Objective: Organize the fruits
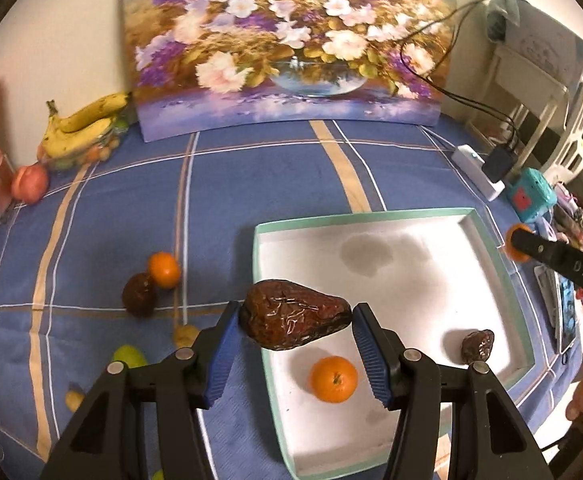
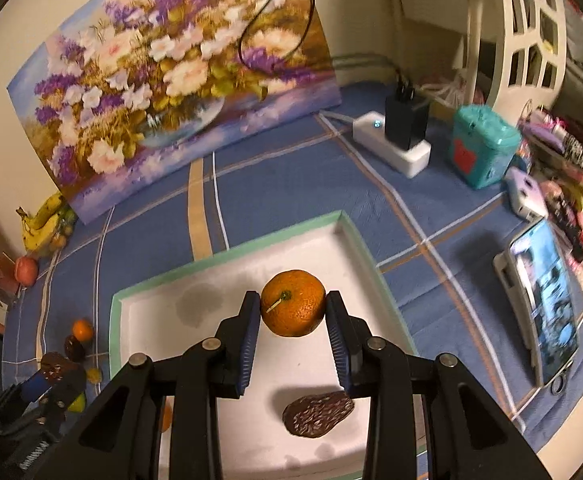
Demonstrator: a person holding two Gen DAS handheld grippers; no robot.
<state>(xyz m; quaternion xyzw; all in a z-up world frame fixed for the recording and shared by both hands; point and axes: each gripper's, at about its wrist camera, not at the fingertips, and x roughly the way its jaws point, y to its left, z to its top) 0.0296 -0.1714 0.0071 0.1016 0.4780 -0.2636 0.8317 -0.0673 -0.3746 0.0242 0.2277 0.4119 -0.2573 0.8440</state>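
Observation:
My left gripper (image 1: 296,322) is shut on a dark brown wrinkled avocado (image 1: 291,316), held above the near left edge of a white box with a mint rim (image 1: 363,216). Inside the box lie an orange (image 1: 334,378) and a small dark fruit (image 1: 478,346). My right gripper (image 2: 293,300) is shut on another orange (image 2: 291,314), hanging over the box (image 2: 227,258). Below it in the box lies a dark avocado (image 2: 317,412). In the right wrist view the left gripper (image 2: 51,378) appears at lower left with its avocado (image 2: 57,365).
On the blue checked cloth left of the box lie an orange (image 1: 164,270), a dark fruit (image 1: 139,296), a green fruit (image 1: 129,356) and small yellow fruits (image 1: 185,334). Bananas (image 1: 83,128) and a peach (image 1: 30,183) sit at the back left. A phone (image 2: 543,312), teal box (image 2: 483,146) and power strip (image 2: 391,148) stand at right.

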